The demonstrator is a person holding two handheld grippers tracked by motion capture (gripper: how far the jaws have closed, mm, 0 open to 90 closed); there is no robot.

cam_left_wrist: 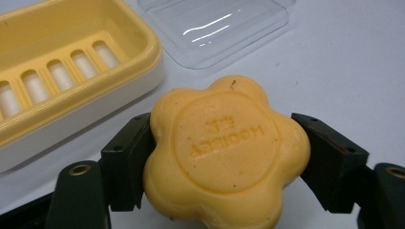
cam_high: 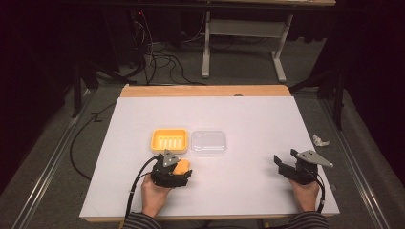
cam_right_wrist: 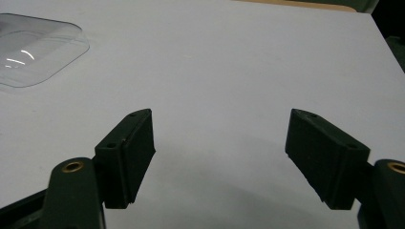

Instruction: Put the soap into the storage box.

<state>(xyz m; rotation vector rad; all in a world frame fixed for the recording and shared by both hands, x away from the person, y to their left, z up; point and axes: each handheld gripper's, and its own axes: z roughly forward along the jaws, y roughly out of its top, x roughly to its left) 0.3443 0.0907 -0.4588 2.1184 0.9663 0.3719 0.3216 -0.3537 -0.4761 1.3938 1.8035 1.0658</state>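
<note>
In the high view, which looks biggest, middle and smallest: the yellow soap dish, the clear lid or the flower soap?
1. Yellow soap dish and clear lid: they look about the same size, so I won't rank them.
2. Flower soap, held in the left hand-held gripper: clearly smallest.

Soap dish left of lid, touching; soap just before both, in left tongs.

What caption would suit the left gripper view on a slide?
Left hand-held gripper clamps a flower-shaped yellow soap near a yellow soap dish and its clear lid.
</note>
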